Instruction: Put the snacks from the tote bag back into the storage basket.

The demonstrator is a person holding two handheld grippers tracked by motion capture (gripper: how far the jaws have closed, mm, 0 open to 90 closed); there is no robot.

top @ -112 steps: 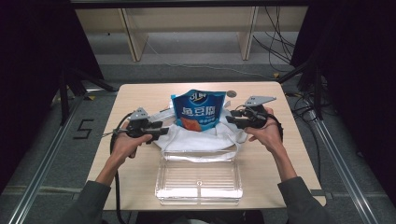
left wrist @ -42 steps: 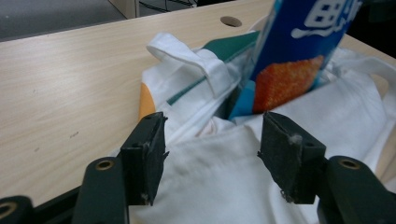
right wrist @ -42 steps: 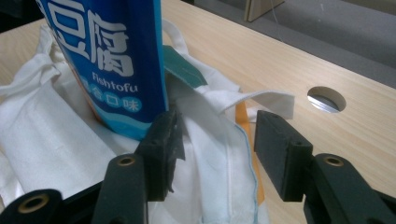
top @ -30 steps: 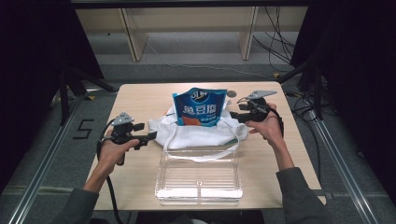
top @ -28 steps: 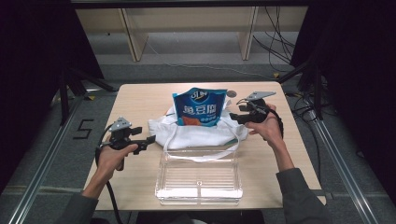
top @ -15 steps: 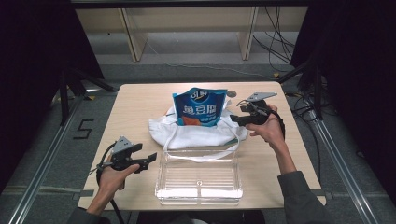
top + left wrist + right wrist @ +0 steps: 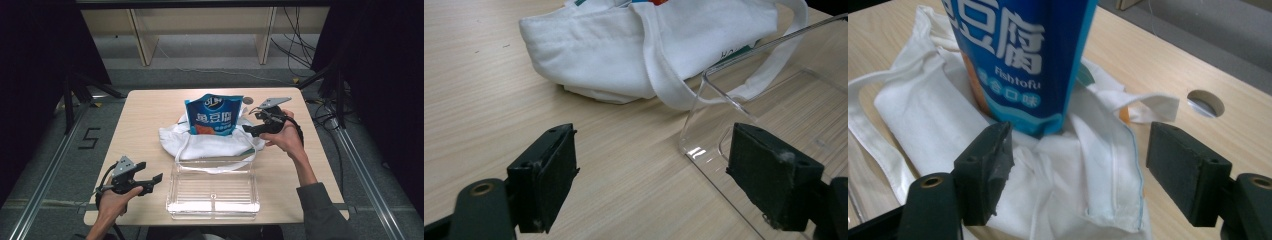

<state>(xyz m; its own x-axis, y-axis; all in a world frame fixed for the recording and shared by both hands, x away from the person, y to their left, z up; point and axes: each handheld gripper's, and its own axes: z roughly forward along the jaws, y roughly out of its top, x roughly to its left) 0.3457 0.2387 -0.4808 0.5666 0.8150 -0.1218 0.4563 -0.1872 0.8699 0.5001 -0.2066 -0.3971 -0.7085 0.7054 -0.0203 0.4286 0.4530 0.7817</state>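
A blue snack bag [image 7: 212,116] [image 7: 1023,55] stands upright in a white cloth tote bag [image 7: 200,142] [image 7: 639,45] [image 7: 1048,170] at the table's middle. The tote's strap [image 7: 215,167] drapes over the far rim of a clear plastic tray [image 7: 214,192] [image 7: 744,105]. My right gripper [image 7: 248,128] [image 7: 1078,170] is open at the tote's right side, close to the cloth. My left gripper [image 7: 156,179] [image 7: 651,180] is open over bare table near the front left, just left of the tray.
The wooden table [image 7: 150,115] has a round hole [image 7: 247,100] [image 7: 1205,102] behind the bag. Shelf legs and cables lie on the floor beyond. Rails run along both sides of the table.
My left gripper has pulled away from the tote's left side, toward the table's front left corner. The right gripper has stayed by the tote's right side.
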